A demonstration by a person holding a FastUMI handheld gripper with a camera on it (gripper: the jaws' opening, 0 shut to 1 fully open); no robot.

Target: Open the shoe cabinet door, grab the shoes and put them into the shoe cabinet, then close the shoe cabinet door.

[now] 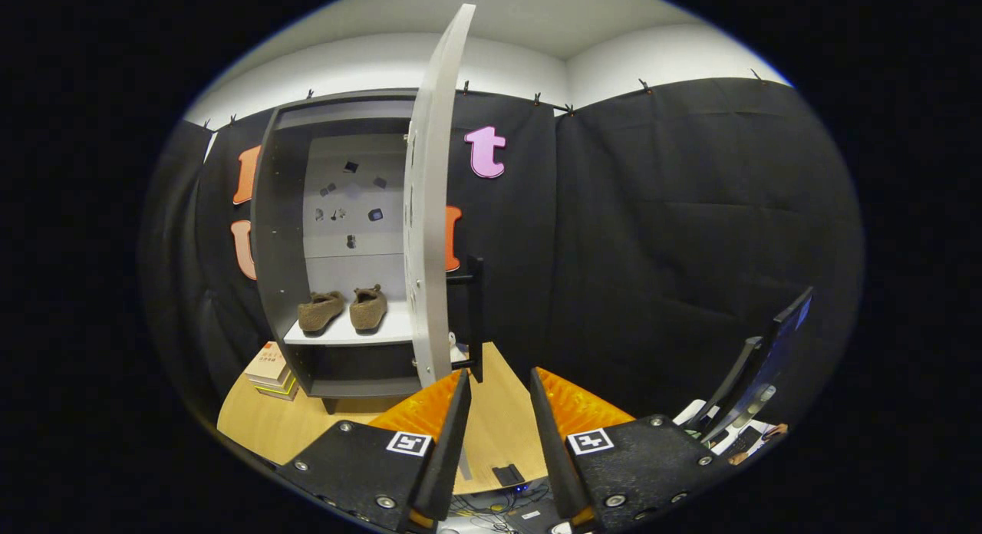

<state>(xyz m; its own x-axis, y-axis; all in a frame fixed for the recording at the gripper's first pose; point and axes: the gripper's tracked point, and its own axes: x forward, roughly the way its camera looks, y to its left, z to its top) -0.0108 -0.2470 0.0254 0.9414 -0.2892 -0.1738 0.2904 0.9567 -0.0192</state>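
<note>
I find the gripper held in front of the shoe cabinet with its fingers spread apart and nothing between them; the gap frames a strip of the wooden table top. The cabinet stands at the far side of that table, against the black cloth wall. Its door is open, swung outward so that I see it nearly edge-on, and it stands just ahead of and above the left finger. A dark bar handle is mounted on the outer face of the door, and its lower end sits directly above the tip of the left finger; I cannot tell whether the two touch. Inside the cabinet, a pair of brown shoes rests side by side on the light shelf, toes pointing outward, to the left of the open door. The back panel above the shoes carries several small dark marks that I cannot identify. A small stack of books lies on the table just beside the cabinet's lower left corner. Off to the right, beyond the right finger, a dark monitor leans at an angle, seen from its edge. Cables and a small dark device lie below the near edge of the table, between the finger bases.
</note>
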